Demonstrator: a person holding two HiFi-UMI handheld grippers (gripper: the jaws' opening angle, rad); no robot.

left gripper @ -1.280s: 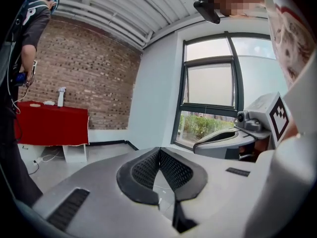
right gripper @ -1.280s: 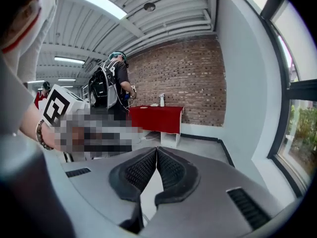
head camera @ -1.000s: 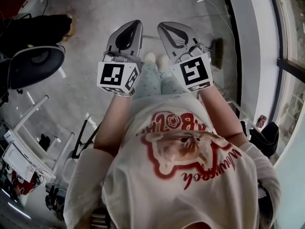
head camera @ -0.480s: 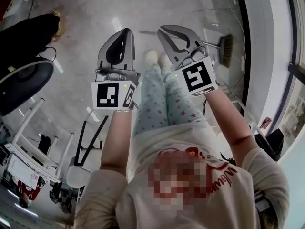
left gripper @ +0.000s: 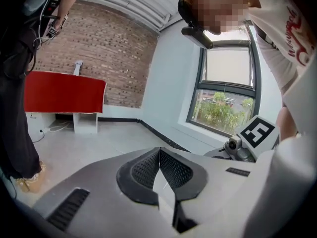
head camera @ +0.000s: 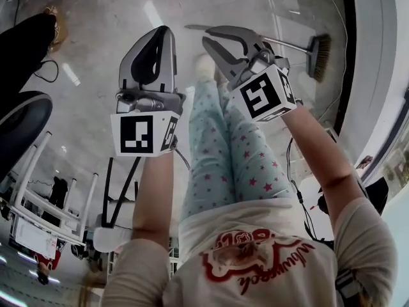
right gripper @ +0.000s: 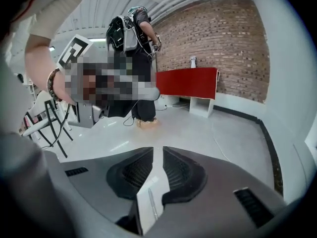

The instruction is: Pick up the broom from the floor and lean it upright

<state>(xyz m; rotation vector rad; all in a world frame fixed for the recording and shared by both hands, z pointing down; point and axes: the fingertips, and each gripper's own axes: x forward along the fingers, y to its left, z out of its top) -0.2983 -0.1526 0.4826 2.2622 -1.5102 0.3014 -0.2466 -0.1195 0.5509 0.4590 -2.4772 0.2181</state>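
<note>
The pale polished floor (head camera: pixel 96 18) fills most of the head view and now looks much nearer than it did a second ago. The person has folded forward at the waist, and the star-patterned legs (head camera: pixel 220 146) stretch long down the middle of the picture. A bystander in black (head camera: pixel 25 43) stands off to the left, well clear of the work.

The broom (head camera: pixel 317 48) lies flat on the floor at the upper right. Its bristle head is near the wall and its thin handle runs left, passing behind the right gripper (head camera: pixel 208 35). Over the last second it has grown larger and clearer in the head view as both arms dropped toward it.

The left gripper (head camera: pixel 161 34) hangs beside the right one, further from the broom. Its ribbed pads meet at the tips with nothing between them, so it is closed and empty. The right gripper is all but closed too. Its jaws have just started to part, leaving only a hairline slit, and nothing sits in that slit.

This looks like the reach before the pickup. The broom is untouched, and the right jaws will probably need to open far wider before they can close round the handle
</note>
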